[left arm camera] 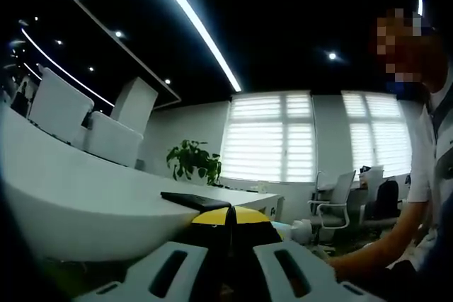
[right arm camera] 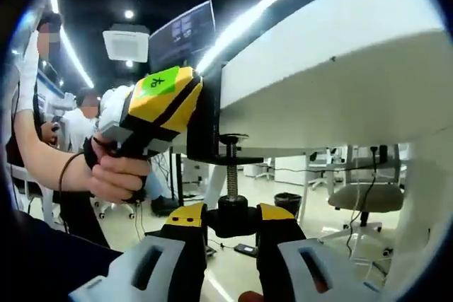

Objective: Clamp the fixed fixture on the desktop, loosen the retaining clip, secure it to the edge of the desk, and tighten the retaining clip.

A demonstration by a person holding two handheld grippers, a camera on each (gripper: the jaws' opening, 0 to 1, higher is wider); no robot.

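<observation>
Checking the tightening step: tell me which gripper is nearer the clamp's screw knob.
Right. The right gripper is closed around the black screw knob under the desk; the left gripper holds the clamp body up at the desk edge.

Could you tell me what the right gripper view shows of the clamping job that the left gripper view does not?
The right gripper view looks up from under the desk edge: the black clamp fixture hooked on it, its screw pointing down, and the right hand-held gripper shut on the screw knob. The left hand-held gripper holds the fixture there, a hand on its grip.

The left gripper view looks across the desktop, with the fixture's flat top between its yellow tips.

Both share the white desk and fixture.
</observation>
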